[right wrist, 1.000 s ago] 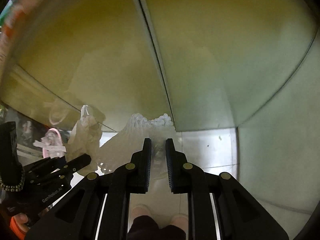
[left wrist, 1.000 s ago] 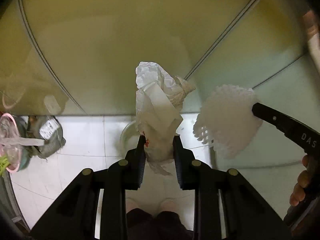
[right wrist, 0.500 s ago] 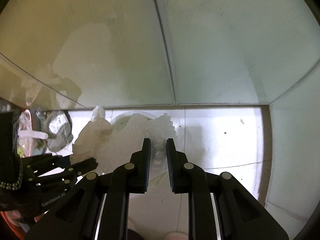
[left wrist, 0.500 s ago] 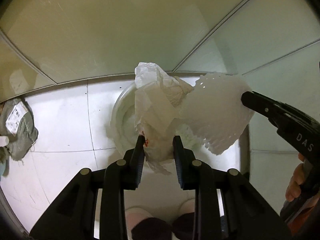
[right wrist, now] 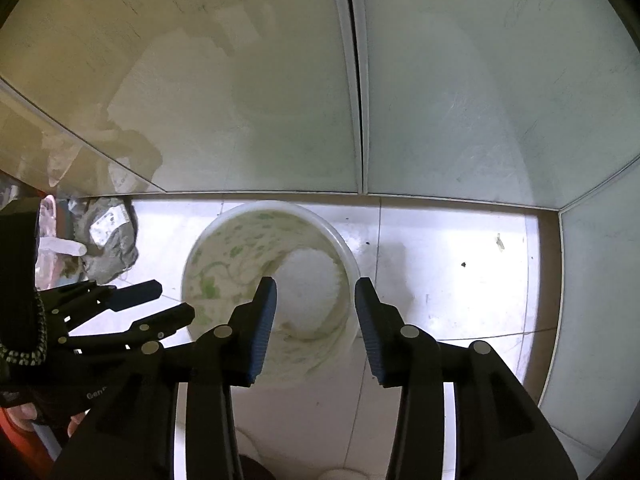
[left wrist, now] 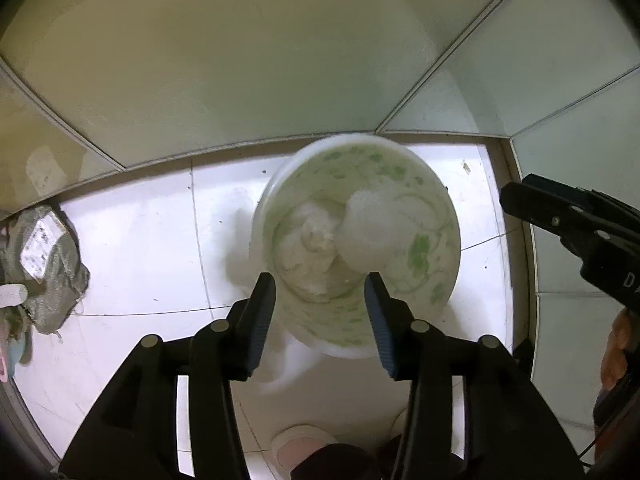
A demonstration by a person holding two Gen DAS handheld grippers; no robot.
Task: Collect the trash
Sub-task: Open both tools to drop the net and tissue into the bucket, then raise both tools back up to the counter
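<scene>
Now both claws hang empty with jaws apart, the left claw (left wrist: 320, 316) and right claw (right wrist: 316, 320) above the floral waste bin (left wrist: 416, 320) on the floor. Inside lie crumpled paper (left wrist: 308, 240) and a foam fruit net (right wrist: 310, 288), probably light and soft, best pinched anywhere along a fold. Motion blur hides the bin's bottom. A grey parcel bag (left wrist: 44, 268) lies far left, its label unreadable.

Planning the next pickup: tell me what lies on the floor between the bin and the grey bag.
Nothing: in the left wrist view, only bare white floor tile separates the bin from the grey bag. The right wrist view shows the same gap.
</scene>
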